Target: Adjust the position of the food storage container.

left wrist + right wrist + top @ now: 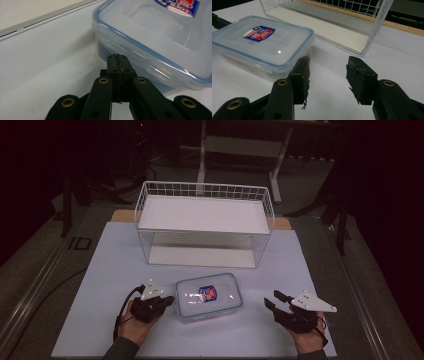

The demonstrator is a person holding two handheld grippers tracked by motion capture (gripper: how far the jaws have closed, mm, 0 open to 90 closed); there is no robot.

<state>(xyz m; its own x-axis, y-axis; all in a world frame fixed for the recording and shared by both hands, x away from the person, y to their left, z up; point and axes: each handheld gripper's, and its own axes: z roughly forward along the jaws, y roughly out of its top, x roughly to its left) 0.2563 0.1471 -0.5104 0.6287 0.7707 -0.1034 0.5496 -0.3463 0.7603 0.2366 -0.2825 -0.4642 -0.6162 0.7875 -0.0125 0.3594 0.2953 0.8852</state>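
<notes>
Food box [209, 296] lies before the wire rack [204, 222]; left gripper [167, 300] pressed together beside it, right gripper [272, 300] spread, apart.

clear lidded container [209, 296] between left gripper [167, 301] and right gripper [272, 299].

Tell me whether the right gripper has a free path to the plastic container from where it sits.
Probably yes. The right gripper is open, off to the side of the plastic container, with bare white table surface between them. The wire shelf stands farther back, out of the way.
</notes>
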